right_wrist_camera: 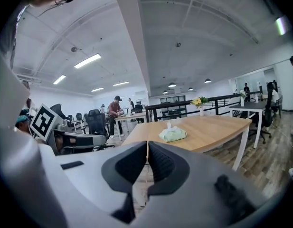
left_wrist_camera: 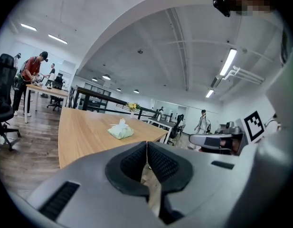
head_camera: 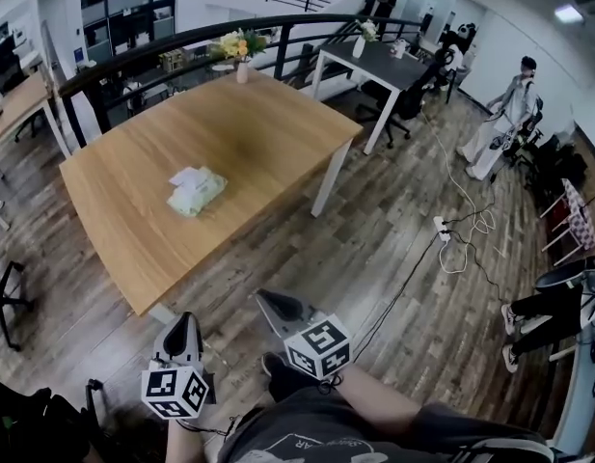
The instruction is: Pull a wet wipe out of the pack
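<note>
A pale green wet wipe pack (head_camera: 196,191) lies in the middle of the wooden table (head_camera: 278,123), with a white wipe sticking out of its top. The pack (left_wrist_camera: 120,131) also shows in the left gripper view, and the same pack (right_wrist_camera: 173,135) in the right gripper view, far ahead of the jaws each time. My left gripper (head_camera: 188,320) is shut and empty, held low in front of the table's near edge. My right gripper (head_camera: 265,299) is beside it, also shut with nothing between its jaws. Both are well short of the pack.
A vase of yellow flowers (head_camera: 241,48) stands at the table's far edge. A black railing (head_camera: 181,41) runs behind it. A white-legged dark table (head_camera: 389,61) and chairs lie beyond. A power strip and cables (head_camera: 442,228) lie on the wood floor at right. A person (head_camera: 504,114) stands far right.
</note>
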